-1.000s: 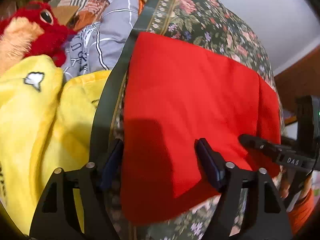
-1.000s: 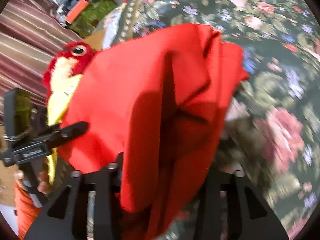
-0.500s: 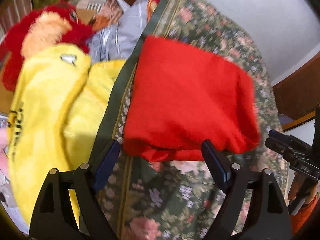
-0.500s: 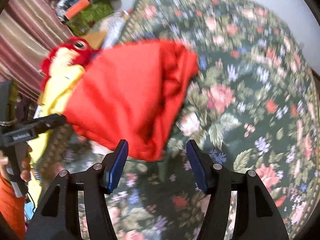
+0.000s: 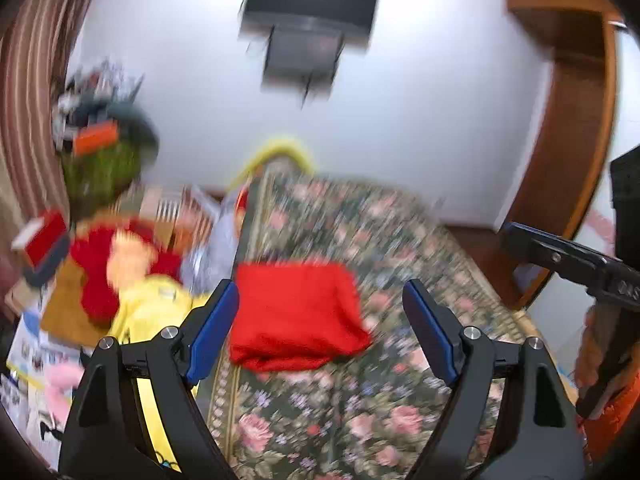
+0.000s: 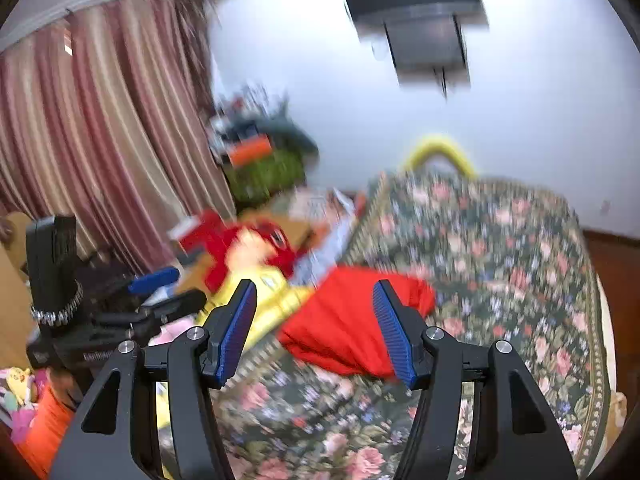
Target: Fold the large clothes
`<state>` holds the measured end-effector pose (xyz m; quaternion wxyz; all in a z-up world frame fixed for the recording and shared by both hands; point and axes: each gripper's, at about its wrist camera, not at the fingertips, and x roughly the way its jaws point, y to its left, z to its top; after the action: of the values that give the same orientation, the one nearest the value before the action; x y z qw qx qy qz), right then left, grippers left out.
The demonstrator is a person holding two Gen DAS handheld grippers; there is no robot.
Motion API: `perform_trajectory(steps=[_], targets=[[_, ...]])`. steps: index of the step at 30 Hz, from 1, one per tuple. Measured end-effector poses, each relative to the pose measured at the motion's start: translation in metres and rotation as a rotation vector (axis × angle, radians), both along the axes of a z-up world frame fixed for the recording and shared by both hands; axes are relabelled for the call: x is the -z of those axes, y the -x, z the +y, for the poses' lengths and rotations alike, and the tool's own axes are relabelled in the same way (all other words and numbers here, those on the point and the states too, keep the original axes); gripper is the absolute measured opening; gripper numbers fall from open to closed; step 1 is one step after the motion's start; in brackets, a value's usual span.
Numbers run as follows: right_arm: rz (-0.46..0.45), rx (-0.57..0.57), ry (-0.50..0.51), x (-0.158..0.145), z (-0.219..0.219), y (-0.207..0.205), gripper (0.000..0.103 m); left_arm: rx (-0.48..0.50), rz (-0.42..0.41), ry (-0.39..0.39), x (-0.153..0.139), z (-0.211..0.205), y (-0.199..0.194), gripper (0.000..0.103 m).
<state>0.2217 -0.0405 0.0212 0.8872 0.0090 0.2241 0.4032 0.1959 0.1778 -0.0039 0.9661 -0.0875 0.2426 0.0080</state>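
Observation:
The folded red garment [image 5: 296,312] lies as a compact bundle on the floral bedspread [image 5: 360,400], near the bed's left edge. My left gripper [image 5: 320,286] hovers well above and short of it, jaws wide open with nothing between the blue pads. In the right wrist view the same red garment [image 6: 344,320] rests on the bedspread [image 6: 500,260]. My right gripper [image 6: 315,285] is also raised clear of it and open, holding nothing. Both views are blurred by motion.
A yellow garment [image 5: 152,308] and a red plush toy [image 5: 96,264] lie left of the bed among clutter. A striped curtain [image 6: 100,140] hangs at left. A television [image 5: 312,0] is mounted on the white wall. A wooden door frame [image 5: 568,140] stands at right.
Both grippers have pulled up and back from the red garment, which stays folded on the bed. The views have tilted up to take in the wall and television.

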Motion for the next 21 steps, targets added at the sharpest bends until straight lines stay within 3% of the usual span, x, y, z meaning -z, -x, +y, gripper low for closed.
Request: perform_trajectory(steps=[5, 9, 16, 18, 21], targets=[[-0.199, 0.060, -0.057, -0.019, -0.026, 0.064, 0.056, -0.066, -0.230, -0.059, -0.033, -0.034, 0.081, 0.084], [-0.268, 0.090, -0.089, -0.015, -0.034, 0.100, 0.056, -0.119, -0.305, -0.075, -0.039, -0.055, 0.121, 0.084], [-0.305, 0.151, -0.066, 0.002, -0.031, 0.121, 0.057, -0.187, -0.331, -0.103, -0.031, -0.070, 0.151, 0.084], [-0.299, 0.158, -0.060, 0.004, -0.031, 0.123, 0.063, -0.190, -0.330, -0.115, -0.027, -0.073, 0.155, 0.084], [-0.310, 0.182, -0.072, 0.002, -0.032, 0.127, 0.080, -0.201, -0.319, -0.133, -0.022, -0.077, 0.157, 0.089]])
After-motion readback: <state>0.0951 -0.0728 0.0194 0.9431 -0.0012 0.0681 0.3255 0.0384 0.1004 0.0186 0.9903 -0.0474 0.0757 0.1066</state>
